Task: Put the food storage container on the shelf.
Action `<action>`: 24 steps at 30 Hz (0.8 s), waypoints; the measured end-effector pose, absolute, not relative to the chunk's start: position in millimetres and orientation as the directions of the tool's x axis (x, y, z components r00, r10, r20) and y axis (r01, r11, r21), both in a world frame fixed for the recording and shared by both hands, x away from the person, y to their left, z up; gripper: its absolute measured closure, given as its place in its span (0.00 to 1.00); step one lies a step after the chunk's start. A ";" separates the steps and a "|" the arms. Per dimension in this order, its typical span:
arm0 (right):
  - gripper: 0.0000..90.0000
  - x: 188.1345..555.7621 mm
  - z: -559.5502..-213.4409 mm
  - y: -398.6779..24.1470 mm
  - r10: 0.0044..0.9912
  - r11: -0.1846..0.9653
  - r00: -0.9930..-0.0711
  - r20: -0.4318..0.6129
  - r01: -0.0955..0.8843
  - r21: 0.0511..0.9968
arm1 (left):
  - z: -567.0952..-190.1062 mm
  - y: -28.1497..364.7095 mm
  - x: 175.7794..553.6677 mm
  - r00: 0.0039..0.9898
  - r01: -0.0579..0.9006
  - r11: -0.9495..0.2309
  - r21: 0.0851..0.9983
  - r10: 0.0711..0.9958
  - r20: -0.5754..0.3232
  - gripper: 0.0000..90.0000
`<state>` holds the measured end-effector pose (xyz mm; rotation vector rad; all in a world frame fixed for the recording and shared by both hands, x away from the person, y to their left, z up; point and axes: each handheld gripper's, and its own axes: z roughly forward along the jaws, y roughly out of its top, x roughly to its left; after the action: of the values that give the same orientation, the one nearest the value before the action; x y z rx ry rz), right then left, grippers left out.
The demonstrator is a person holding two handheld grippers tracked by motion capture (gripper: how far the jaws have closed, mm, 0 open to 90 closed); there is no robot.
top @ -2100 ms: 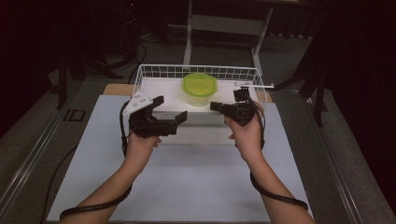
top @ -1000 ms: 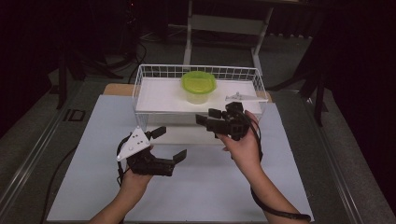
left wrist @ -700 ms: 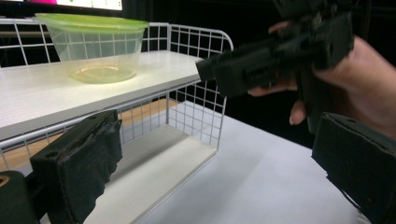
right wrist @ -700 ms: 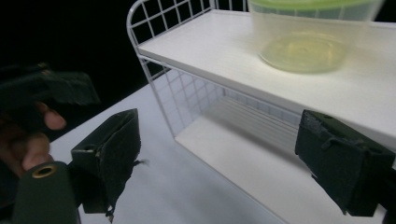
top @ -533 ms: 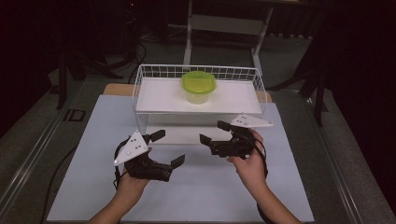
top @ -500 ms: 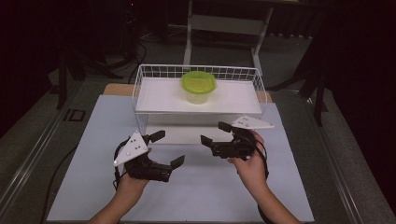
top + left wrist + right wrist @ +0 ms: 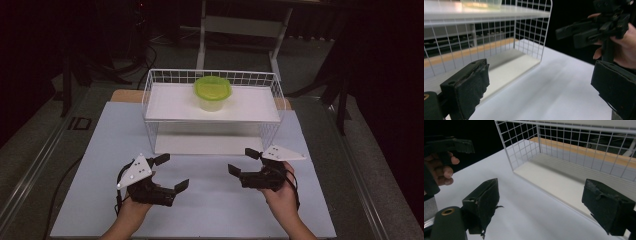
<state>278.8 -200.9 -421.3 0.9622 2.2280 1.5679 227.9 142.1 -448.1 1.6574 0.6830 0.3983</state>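
landmark: we take the white wire rack (image 7: 212, 107) as our reference; it stands at the far middle of the pale table (image 7: 100, 150).
task thing: the green-lidded container (image 7: 212, 92) sits upright on the rack's top shelf, about mid-width and toward the back edge.
left gripper (image 7: 172, 172): we hold it low over the table in front of the rack's left half, jaws spread wide with nothing between them.
right gripper (image 7: 240, 161): we hold it low in front of the rack's right half, jaws also wide apart and empty.
key relation: the container lies beyond and above both grippers; we judge the 2 about equally far from it, the right perhaps slightly nearer the rack's front.
long axis: the container is round, so no side favours a grip; the rack runs left to right.
high view adds: the lid and both hands together.
left gripper view adds: the container's pale base (image 7: 480, 3) on the shelf.
right gripper view adds: the bare lower shelf (image 7: 554, 180).
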 end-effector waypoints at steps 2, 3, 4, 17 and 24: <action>0.16 275.7 -425.1 -203.5 0.639 0.214 -0.753 0.157 0.370 0.904 | -451.5 142.1 226.6 0.766 0.217 -0.095 0.971 0.633 -0.109 0.02; 0.16 274.0 -427.5 -205.2 0.642 0.219 -0.752 0.150 0.367 0.904 | -459.4 142.3 223.9 0.769 0.236 -0.107 0.966 0.628 -0.119 0.02; 0.16 272.7 -429.4 -206.8 0.642 0.221 -0.751 0.154 0.374 0.901 | -461.9 142.6 222.9 0.771 0.239 -0.111 0.965 0.626 -0.119 0.02; 0.16 253.2 -463.3 -225.0 0.642 0.238 -0.742 0.193 0.432 0.870 | -482.5 141.6 216.1 0.778 0.305 -0.165 0.938 0.611 -0.146 0.02; 0.16 246.6 -478.0 -235.2 0.653 0.228 -0.726 0.217 0.461 0.858 | -487.8 148.6 210.4 0.778 0.322 -0.173 0.931 0.609 -0.156 0.02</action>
<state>246.6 -235.2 -478.0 1.0623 2.3067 1.5058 210.4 148.6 -487.8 1.7767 0.7244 0.2990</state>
